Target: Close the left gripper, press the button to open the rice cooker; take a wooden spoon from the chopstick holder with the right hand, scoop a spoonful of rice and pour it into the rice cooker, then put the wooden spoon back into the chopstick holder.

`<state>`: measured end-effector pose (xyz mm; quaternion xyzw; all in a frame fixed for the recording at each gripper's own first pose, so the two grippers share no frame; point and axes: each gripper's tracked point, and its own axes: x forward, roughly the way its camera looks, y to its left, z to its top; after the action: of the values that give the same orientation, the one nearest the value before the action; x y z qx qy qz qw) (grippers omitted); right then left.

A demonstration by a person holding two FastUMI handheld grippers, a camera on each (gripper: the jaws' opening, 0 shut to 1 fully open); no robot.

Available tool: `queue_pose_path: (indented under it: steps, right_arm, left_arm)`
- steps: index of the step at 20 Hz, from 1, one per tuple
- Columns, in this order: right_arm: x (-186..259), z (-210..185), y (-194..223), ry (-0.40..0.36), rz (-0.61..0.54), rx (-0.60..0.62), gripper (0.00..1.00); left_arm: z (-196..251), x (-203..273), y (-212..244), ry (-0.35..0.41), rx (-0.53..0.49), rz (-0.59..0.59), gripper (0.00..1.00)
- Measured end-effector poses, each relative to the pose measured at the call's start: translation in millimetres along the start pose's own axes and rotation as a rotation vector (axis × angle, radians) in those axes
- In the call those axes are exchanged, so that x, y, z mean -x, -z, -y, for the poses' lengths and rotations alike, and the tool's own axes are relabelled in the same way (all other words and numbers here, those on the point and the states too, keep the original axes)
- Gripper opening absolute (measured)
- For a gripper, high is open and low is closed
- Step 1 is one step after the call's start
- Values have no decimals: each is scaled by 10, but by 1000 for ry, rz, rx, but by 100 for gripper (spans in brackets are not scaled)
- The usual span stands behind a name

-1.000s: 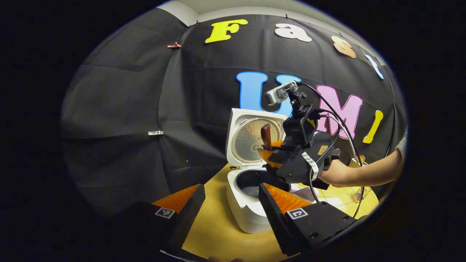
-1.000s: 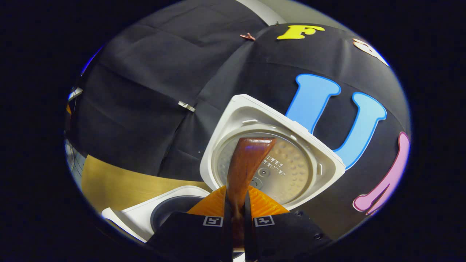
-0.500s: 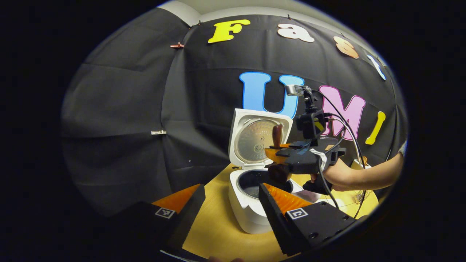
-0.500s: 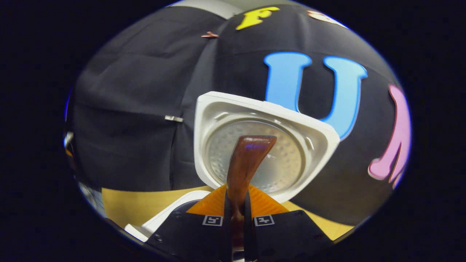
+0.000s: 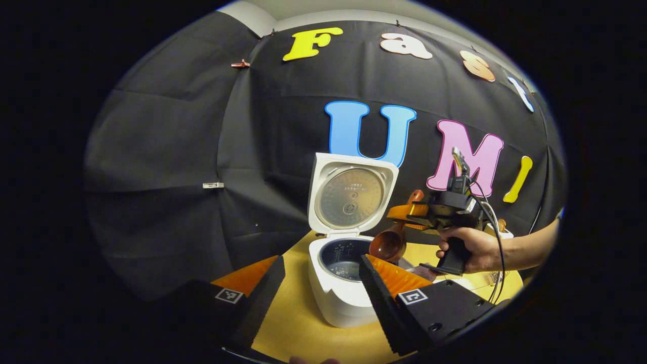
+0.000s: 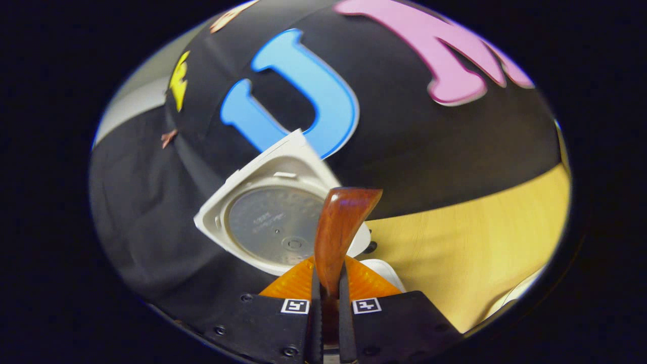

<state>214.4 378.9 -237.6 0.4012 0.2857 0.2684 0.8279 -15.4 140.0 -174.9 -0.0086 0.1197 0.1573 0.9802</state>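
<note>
Right gripper view, my right gripper point(image 6: 329, 298) clamping the brown wooden spoon point(image 6: 339, 227) by its handle, its bowl hanging beside the open white rice cooker point(image 5: 343, 283) on the table, my left gripper point(image 5: 313, 283) fingers gaping apart, holding nothing

Left tool point(image 5: 318, 288) fingers spread apart, right tool point(image 6: 329, 283) clamped tight, gripped by a hand point(image 5: 472, 247)

White rice cooker point(image 5: 338, 298) stands open; brown wooden spoon point(image 5: 391, 242) hangs beside it.
</note>
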Motion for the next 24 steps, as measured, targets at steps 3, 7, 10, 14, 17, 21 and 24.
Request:
queue_pose_path:
  steps: [3,7,10,14,17,21,24]
  right_arm:
    - [171,239,-225,18,34,-180,16]
    - [554,426,-647,23,111,-205,16]
    - [883,712,-1069,35,201,-250,16]
    - [1500,1408,-1611,123,322,-242,16]
    - [2058,2022,-1927,221,395,-229,16]
    - [2689,2775,-2145,361,448,-177,16]
    - [3134,3360,-2093,465,458,-137,16]
  left_arm:
    - [145,-15,-26,20,-17,1,95]
    - [366,-25,-54,51,-29,3,95]
    - [535,-40,-70,76,-40,2,95]
    - [764,-103,-99,111,-49,1,95]
    - [919,-159,-78,132,-47,-12,95]
    - [1125,-214,-85,165,-57,-26,95]
    - [1238,-243,-108,178,-69,-39,95]
